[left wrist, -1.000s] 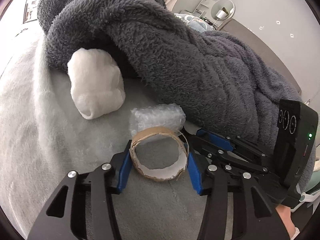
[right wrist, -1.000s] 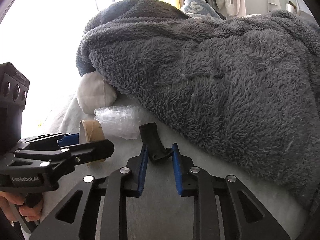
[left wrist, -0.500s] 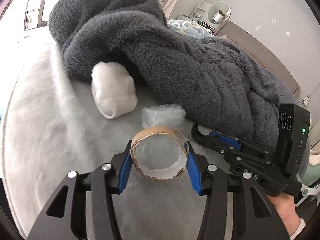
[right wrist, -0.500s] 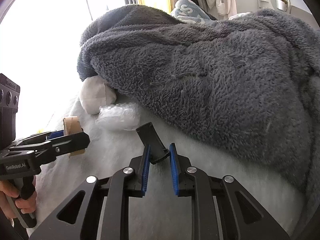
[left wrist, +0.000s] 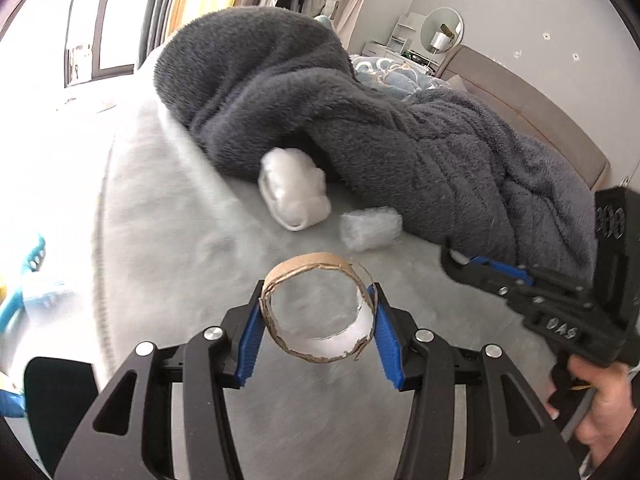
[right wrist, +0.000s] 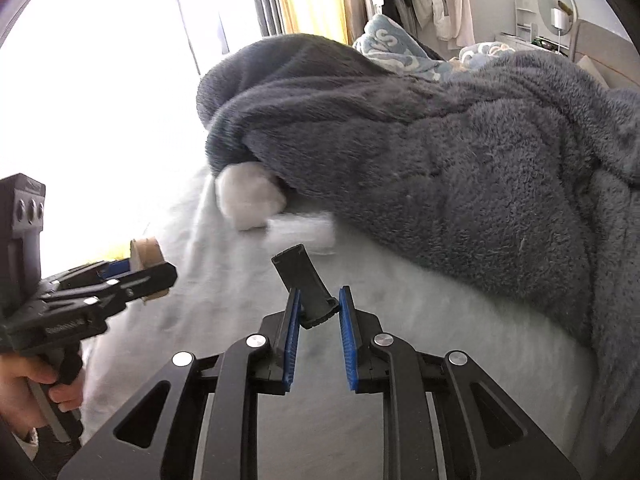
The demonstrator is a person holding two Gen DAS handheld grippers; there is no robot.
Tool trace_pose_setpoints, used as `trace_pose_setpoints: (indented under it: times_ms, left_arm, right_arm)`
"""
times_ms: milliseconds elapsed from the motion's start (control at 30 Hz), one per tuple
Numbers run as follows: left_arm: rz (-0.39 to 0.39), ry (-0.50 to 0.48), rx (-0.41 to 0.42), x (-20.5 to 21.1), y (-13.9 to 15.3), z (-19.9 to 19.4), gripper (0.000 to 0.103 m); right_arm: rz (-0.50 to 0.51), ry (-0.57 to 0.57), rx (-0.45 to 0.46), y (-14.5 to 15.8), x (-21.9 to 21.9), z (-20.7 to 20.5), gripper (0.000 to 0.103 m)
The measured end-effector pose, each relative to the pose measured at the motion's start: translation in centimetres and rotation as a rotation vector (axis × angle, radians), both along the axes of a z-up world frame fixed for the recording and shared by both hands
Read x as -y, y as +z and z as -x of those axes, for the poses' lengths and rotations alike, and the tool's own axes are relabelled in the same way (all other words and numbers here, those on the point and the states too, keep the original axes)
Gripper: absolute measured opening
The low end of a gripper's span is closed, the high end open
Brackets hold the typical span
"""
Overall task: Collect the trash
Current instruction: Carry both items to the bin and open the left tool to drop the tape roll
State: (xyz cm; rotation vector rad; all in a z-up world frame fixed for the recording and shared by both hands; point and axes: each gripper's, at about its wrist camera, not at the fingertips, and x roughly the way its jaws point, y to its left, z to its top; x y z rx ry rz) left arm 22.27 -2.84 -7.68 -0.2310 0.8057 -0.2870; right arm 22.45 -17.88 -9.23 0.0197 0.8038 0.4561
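Observation:
My left gripper [left wrist: 318,312] is shut on a brown cardboard tape ring [left wrist: 316,280] and holds it above the pale bed sheet [left wrist: 168,248]. My right gripper [right wrist: 318,304] is shut on a small black plastic piece [right wrist: 306,284], also lifted off the sheet. A white crumpled wad [left wrist: 292,194] and a clear bubble-wrap bundle [left wrist: 370,228] lie on the sheet at the edge of the dark grey fleece blanket [left wrist: 360,128]. In the right wrist view the wad [right wrist: 250,198] and the blurred bundle [right wrist: 300,232] lie beyond the black piece. The left gripper with the ring [right wrist: 146,254] shows at left there.
The grey blanket [right wrist: 460,168] is heaped over the back and right of the bed. A blue-patterned cloth [right wrist: 396,52] lies behind it. Blue and yellow items [left wrist: 24,280] sit off the bed's left edge. A window is at the left, a headboard [left wrist: 532,100] at the right.
Both grippers have risen and pulled back from the blanket, carrying the ring and the black piece. The wad and bubble wrap stay on the sheet, now farther away.

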Motion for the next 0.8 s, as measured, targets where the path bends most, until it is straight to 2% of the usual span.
trace_pose_setpoints:
  times_ms: [367,800]
  left_arm:
    - [-0.100,0.027,0.006,-5.3,-0.3,3.3,0.052]
    - [-0.096,0.161,-0.066,-14.0,-2.3,5.2,0.052]
  right_arm:
    - [-0.056,0.046,0.026,3.0,-6.0,2.7,0.019]
    - [-0.049,0.202,0.057,6.1,-16.3,4.1,0.019]
